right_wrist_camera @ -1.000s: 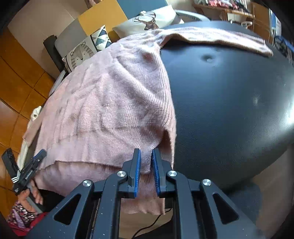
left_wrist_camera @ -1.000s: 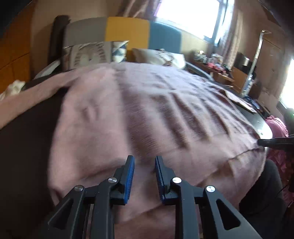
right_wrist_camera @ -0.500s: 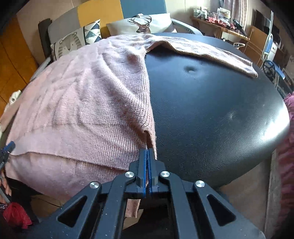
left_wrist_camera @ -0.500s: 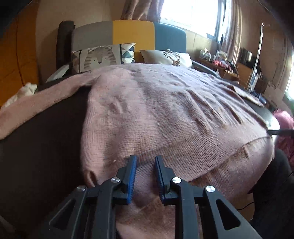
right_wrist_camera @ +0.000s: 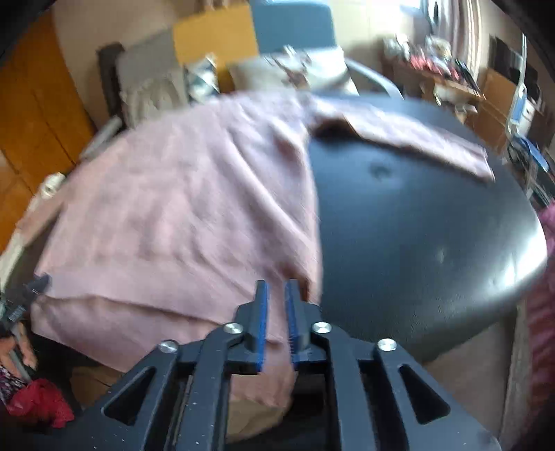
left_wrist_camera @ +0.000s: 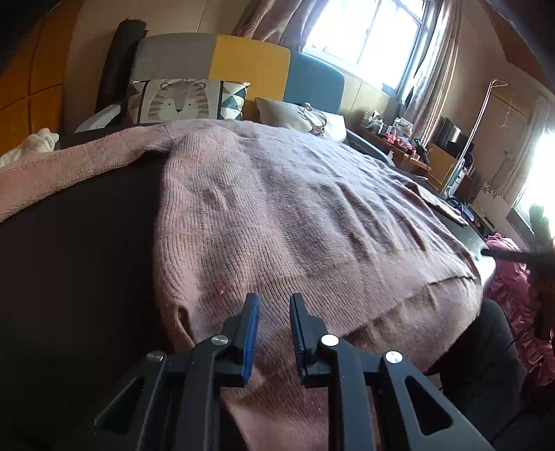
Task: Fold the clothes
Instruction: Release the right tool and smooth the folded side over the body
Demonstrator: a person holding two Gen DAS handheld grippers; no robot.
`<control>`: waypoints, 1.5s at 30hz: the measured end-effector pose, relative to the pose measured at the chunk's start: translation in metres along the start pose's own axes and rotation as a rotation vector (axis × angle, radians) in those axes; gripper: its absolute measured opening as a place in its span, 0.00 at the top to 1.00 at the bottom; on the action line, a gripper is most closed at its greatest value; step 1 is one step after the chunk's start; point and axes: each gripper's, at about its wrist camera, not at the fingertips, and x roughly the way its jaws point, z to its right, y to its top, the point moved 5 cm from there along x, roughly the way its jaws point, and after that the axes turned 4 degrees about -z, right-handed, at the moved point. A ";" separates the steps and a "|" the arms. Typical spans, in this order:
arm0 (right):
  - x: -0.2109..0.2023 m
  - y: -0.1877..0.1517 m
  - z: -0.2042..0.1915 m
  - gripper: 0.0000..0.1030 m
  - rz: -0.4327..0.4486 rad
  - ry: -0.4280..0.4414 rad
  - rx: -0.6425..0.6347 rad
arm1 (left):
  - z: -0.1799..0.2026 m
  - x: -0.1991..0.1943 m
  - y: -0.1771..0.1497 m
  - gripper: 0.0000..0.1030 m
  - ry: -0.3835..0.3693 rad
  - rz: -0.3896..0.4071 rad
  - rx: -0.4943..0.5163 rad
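The left gripper is held with its jaws parted, a clear gap between the blue pads, and nothing is grasped. It is positioned at the near hem of the pink knitted sweater, which is spread flat over a black padded table. The right gripper is likewise released, its jaws slightly apart at the sweater's right hem corner (this view is blurred by motion).

The sweater body is laid across the left half of the table as seen from the right wrist; the right half is left bare and glossy. One sleeve is extended across the far right of the table, and the other sleeve is stretched toward the far left. The near hem hangs over the table's rounded front edge.

Beyond the table, a sofa with grey, yellow and blue panels is seen, bearing a tiger-print cushion. A bright window and a cluttered shelf are located to the right.
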 end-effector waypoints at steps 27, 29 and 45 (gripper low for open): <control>0.083 0.008 -0.149 0.78 -0.086 0.298 -0.139 | -0.037 -0.021 -0.021 0.82 0.111 -0.013 -0.236; 0.082 0.007 -0.153 0.78 -0.075 0.280 -0.164 | -0.038 -0.018 -0.020 0.82 0.072 -0.021 -0.253; 0.083 0.006 -0.159 0.78 -0.048 0.231 -0.216 | -0.052 -0.023 -0.019 0.99 0.277 -0.069 -0.201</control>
